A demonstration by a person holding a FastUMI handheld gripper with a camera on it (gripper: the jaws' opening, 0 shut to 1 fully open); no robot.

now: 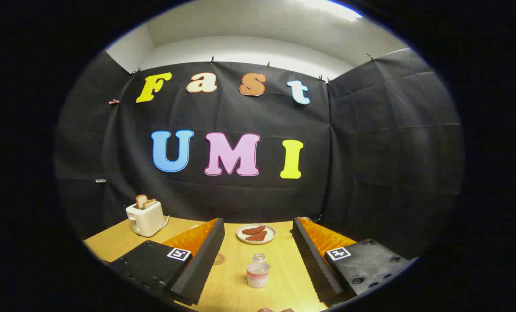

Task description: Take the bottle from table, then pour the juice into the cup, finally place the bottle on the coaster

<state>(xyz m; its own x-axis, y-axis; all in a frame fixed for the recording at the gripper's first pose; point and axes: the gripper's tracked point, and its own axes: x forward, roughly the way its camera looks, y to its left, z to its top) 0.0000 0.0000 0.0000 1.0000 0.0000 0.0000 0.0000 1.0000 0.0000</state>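
Your gripper [258,242] hangs level above the wooden table [283,268], released, its two fingers spread wide at 10 and 2 o'clock and touching nothing, and the small clear bottle [258,271] of pale juice stands upright between them, apart from both. Dead ahead at 12 o'clock beyond the fingertips sits a plate [256,233] of reddish pieces, and a toaster [145,217] with bread stands far off at 10 o'clock. Beside the left finger a round coaster [219,259] is half hidden, and something rounded at the very bottom is cut off and unidentifiable.
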